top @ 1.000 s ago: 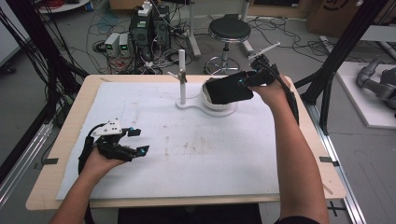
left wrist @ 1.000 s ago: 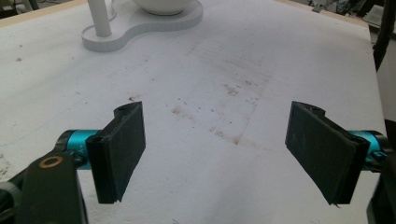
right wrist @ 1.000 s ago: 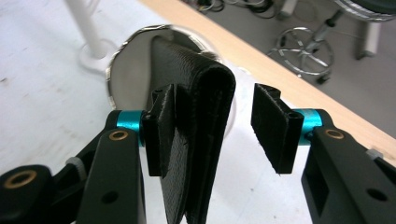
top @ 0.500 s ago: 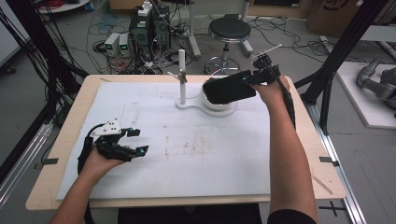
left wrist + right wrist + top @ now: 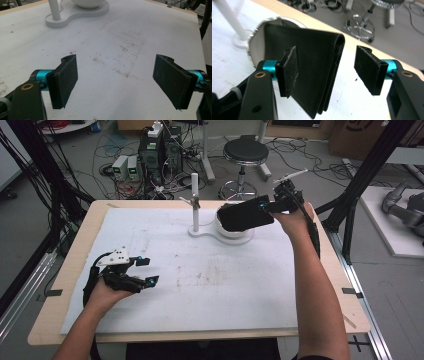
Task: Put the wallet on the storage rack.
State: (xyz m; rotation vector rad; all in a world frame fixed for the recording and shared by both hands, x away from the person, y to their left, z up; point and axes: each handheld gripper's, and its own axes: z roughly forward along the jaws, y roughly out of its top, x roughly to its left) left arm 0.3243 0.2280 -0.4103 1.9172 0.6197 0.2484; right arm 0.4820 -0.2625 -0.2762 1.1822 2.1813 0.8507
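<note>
One black wallet (image 5: 314, 72), one white bowl (image 5: 259, 45) — right gripper (image 5: 329, 67) fingers just opening, wallet loose between; left gripper (image 5: 117, 80) fingers wide, empty.

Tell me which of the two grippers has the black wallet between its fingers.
The right gripper, over the white bowl. The wallet hangs between its open fingers; the left gripper has nothing between its fingers.

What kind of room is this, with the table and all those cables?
Probably a robotics lab or workshop: tangled black cables and electronic boxes sit on the grey floor, black metal frame posts flank the white-topped wooden table, and a round black stool stands behind it.
</note>
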